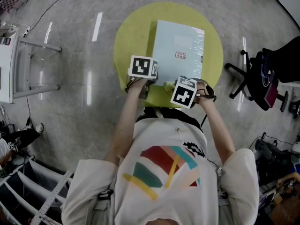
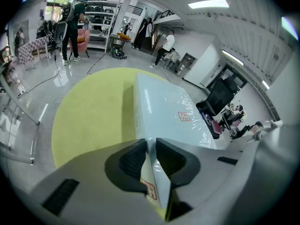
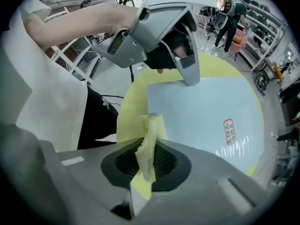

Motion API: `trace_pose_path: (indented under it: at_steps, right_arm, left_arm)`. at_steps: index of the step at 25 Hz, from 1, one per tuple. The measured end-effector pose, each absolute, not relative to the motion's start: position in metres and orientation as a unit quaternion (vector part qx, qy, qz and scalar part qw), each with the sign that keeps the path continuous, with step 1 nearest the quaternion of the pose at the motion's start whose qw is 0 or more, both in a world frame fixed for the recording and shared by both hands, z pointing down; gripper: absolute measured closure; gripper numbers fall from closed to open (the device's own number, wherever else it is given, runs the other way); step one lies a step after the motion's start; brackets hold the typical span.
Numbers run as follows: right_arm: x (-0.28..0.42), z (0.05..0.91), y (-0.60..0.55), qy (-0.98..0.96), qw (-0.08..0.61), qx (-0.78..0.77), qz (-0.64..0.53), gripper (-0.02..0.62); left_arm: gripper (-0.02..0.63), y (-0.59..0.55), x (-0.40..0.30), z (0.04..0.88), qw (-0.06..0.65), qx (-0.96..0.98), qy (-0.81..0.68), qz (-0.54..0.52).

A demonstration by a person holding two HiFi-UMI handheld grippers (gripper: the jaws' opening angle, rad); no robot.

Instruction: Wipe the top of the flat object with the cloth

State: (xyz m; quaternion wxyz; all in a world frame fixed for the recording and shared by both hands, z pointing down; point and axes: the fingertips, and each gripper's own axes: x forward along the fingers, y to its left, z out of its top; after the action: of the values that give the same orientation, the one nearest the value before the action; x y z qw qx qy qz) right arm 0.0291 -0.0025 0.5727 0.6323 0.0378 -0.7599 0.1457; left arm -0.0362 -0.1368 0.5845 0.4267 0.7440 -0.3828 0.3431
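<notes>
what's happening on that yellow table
A person holds a gripper in each hand over a round yellow table. The left gripper is clamped on the near edge of a pale blue flat box, apparently steadying it. The right gripper pinches a yellow cloth by the box's near edge. Whether the cloth touches the top is unclear.

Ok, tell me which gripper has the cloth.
The right gripper: a pale yellow cloth is pinched between its jaws. The left gripper instead clamps a corner of the flat pale blue box.
</notes>
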Motion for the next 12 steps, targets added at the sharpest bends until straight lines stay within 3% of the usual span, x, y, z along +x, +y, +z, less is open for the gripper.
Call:
trace_pose_path:
  at_steps: [9, 12]
  right_arm:
    - [0.030, 0.560, -0.004, -0.774, 0.616, 0.036, 0.141, 0.569]
    - [0.034, 0.531, -0.041, -0.792, 0.592, 0.082, 0.122, 0.568]
  left_arm:
    - [0.532, -0.137, -0.037, 0.582, 0.435, 0.747, -0.384, 0.324]
    - [0.574, -0.137, -0.047, 0.572, 0.437, 0.746, -0.409, 0.294]
